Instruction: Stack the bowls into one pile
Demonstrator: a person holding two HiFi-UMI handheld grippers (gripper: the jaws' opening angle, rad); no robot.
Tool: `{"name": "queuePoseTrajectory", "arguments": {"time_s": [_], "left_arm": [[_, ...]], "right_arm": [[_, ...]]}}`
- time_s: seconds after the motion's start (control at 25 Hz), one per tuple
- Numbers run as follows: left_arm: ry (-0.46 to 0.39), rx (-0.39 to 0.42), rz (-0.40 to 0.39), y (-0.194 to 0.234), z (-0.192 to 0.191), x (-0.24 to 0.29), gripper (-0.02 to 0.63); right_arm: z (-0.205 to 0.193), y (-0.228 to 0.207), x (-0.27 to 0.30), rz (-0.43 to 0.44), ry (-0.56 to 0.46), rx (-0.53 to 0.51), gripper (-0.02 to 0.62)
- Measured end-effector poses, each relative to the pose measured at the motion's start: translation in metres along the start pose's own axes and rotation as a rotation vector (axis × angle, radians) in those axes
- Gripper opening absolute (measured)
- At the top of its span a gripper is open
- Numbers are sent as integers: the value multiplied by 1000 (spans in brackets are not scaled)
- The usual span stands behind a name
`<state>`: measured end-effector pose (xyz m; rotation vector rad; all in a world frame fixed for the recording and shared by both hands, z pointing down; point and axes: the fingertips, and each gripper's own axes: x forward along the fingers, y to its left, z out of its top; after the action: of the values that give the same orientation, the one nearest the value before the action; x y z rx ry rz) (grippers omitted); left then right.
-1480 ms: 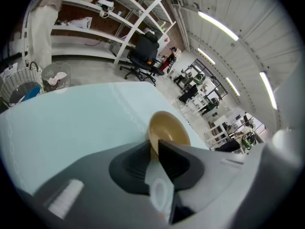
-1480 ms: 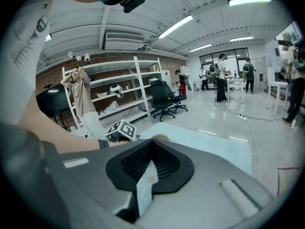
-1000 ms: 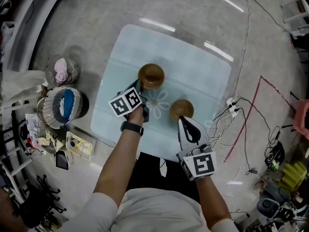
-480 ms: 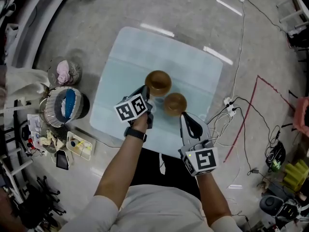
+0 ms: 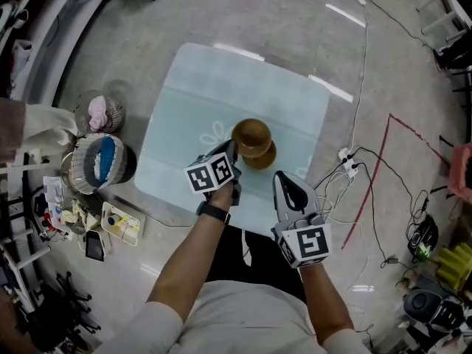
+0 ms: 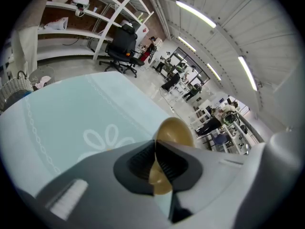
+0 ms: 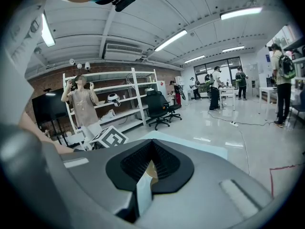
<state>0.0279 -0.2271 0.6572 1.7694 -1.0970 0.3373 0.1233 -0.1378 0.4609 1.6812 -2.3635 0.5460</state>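
Though unclear from head view, left hand-held gripper (image 6: 155, 147) pinches bowl (image 6: 175, 130)

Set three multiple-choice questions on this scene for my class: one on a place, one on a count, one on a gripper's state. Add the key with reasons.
1. Where is the upper bowl relative to the lower bowl?
A. far apart
B. overlapping it
C. hidden under it

2. How many bowls show over the table?
A. two
B. three
C. five

3. The left gripper is:
A. wide open
B. shut on the upper bowl's rim
C. out of view

Key:
B, the head view shows the overlap.
A, only two brown bowls appear.
B, the left gripper view shows the rim between the pads.
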Motion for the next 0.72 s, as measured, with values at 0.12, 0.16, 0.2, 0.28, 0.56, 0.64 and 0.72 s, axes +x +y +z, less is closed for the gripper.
{"name": "queuePoseTrajectory", "arguments": {"time_s": [0.12, 0.16, 0.2, 0.28, 0.56, 0.64, 0.72], "left_arm": [[15, -4, -4, -8, -15, -2, 14], [19, -4, -5, -10, -19, -3, 14], [22, -4, -6, -12, -24, -2, 14], [28, -2, -6, -16, -33, -2, 14], [46, -19, 2, -19, -54, 4, 23], [48, -20, 5, -19, -59, 7, 28], [47, -26, 2, -19, -61, 9, 28]], "right_arm": [[-2, 1, -10, -1, -6, -2, 0], [-4, 0, -14, -2, -8, 0, 0], [-5, -1, -18, -2, -9, 1, 0], [-7, -5, -26, -3, -10, -1, 0], [-17, -14, -42, -11, -5, 11, 0], [-19, -18, -46, -12, -3, 11, 0], [-21, -21, -50, -14, 1, 14, 0]]}}
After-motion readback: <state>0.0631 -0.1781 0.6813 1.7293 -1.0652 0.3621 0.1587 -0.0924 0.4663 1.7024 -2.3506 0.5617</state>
